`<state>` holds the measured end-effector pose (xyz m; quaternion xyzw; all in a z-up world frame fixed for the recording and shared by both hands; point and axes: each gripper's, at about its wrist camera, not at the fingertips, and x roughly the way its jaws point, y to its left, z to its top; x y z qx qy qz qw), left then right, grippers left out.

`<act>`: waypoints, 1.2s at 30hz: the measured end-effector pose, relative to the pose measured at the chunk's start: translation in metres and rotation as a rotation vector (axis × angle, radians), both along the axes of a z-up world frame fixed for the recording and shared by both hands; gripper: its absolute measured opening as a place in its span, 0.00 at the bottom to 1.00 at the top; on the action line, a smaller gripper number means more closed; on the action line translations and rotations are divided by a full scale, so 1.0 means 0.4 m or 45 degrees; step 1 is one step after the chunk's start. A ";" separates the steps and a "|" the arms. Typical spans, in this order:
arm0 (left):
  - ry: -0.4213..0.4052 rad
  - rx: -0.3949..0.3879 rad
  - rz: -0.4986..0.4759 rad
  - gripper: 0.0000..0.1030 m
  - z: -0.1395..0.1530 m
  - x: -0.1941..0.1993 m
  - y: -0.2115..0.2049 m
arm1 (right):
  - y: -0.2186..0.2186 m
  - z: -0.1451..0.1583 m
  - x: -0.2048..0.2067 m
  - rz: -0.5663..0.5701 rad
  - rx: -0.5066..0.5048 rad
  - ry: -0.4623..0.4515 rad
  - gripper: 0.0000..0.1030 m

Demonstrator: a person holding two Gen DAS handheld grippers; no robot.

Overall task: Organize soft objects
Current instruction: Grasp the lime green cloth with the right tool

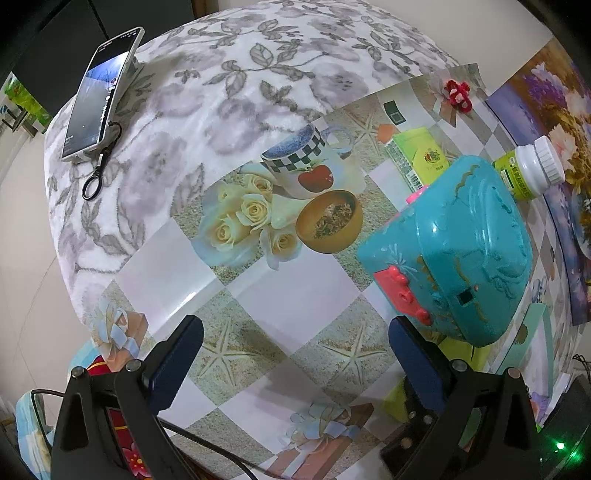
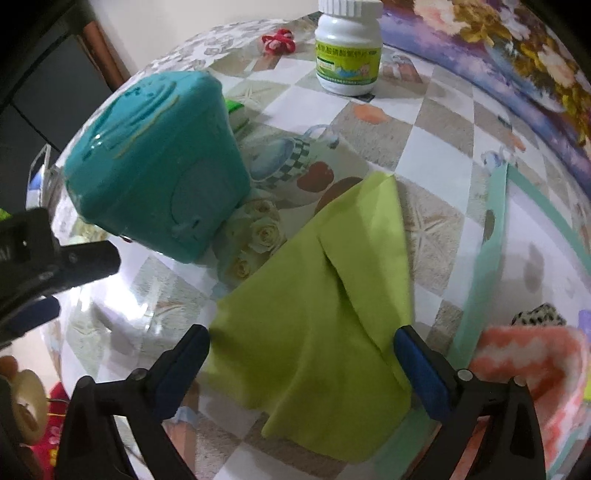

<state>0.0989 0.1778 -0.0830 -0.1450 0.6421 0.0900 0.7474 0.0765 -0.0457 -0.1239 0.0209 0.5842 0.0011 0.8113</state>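
The right gripper (image 2: pixel 301 354) has its fingers wide apart around the green cloth (image 2: pixel 317 295), gripping nothing; closing shallow may pinch only a fold, which slips.

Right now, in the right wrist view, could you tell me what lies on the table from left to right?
Teal plastic box → lime green cloth → pink zigzag cloth.

Desk (image 1: pixel 258 280) under a glossy checked oilcloth printed with roses, starfish and cups; I see lamp glare streaked across it. Beyond that, a grey leaf-print fleece cover (image 1: pixel 229 74) carries a phone (image 1: pixel 99 96) on a stand. Pale plain wall (image 2: pixel 207 14) behind, with a dark cabinet (image 1: pixel 59 40) at the far left. A purple floral cloth (image 2: pixel 517 55) lines the right edge.
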 end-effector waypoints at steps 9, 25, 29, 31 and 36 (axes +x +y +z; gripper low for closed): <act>0.006 -0.011 0.028 0.97 -0.040 0.011 0.025 | -0.042 0.008 0.016 -0.014 0.038 -0.040 0.78; 0.020 -0.057 0.043 0.97 -0.070 -0.010 0.037 | -0.066 0.025 0.011 -0.005 0.220 -0.064 0.53; 0.017 -0.061 0.038 0.97 -0.076 -0.017 0.032 | -0.078 0.021 -0.006 -0.003 0.228 -0.043 0.54; 0.017 -0.062 0.033 0.97 -0.077 -0.018 0.024 | -0.074 0.028 -0.017 -0.004 0.213 -0.041 0.54; 0.020 -0.072 0.031 0.97 -0.067 -0.025 0.009 | -0.055 0.043 -0.041 0.035 0.198 -0.022 0.56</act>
